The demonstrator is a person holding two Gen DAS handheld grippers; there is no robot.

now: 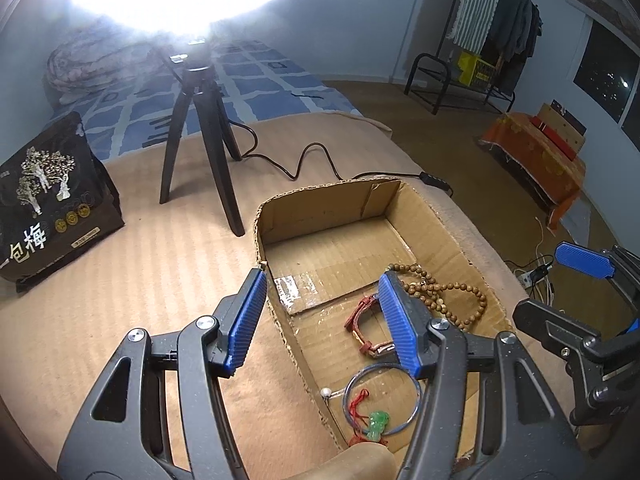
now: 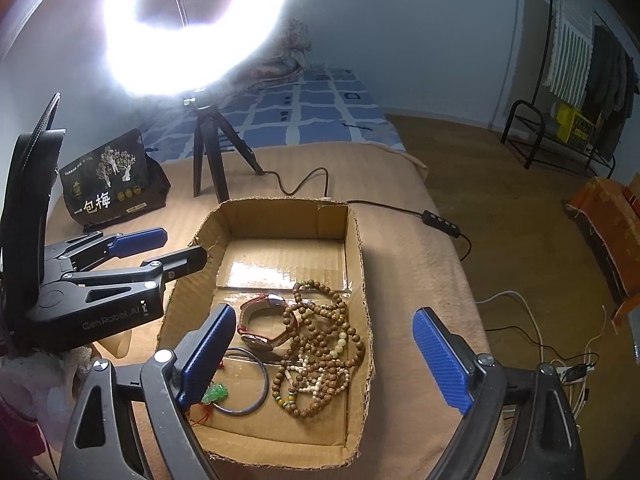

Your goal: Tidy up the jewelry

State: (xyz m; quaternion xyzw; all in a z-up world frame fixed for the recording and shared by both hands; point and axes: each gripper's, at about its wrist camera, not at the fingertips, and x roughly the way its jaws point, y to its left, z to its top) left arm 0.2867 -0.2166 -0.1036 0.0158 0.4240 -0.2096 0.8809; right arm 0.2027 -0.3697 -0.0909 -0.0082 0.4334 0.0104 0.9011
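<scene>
Inside the open cardboard box (image 2: 356, 248), on a tan blanket (image 1: 140, 248) spread over the bed, lies all the jewelry. Only the right wrist view takes in the whole heap: the long wooden bead strand (image 2: 320, 344) is piled in loops against the box's right wall, with a few pale beads and a green-and-yellow stretch at its near end. The left wrist view catches just one loop of that strand (image 1: 452, 292) beyond its own finger.

A red-strapped watch (image 2: 266, 326) lies curled on its side left of the beads and touching them; its strap runs roughly along the box's length. Nearer the camera, a thin dark bangle (image 2: 256, 392) lies flat on the box floor, and a green pendant on red cord (image 2: 216, 394) rests at its left edge. The left view alone shows a small white pearl (image 1: 326, 393) just outside the bangle, against the box's left wall.

Both pairs of jaws are released and grasp nothing. The left gripper (image 1: 324, 316) straddles the box's left wall, one finger outside on the blanket, the other over the watch. The right gripper (image 2: 326, 356) hangs spread wide above the beads.

Behind the box stand a ring light on a tripod (image 2: 208, 160) and a dark printed bag (image 1: 52, 204).
</scene>
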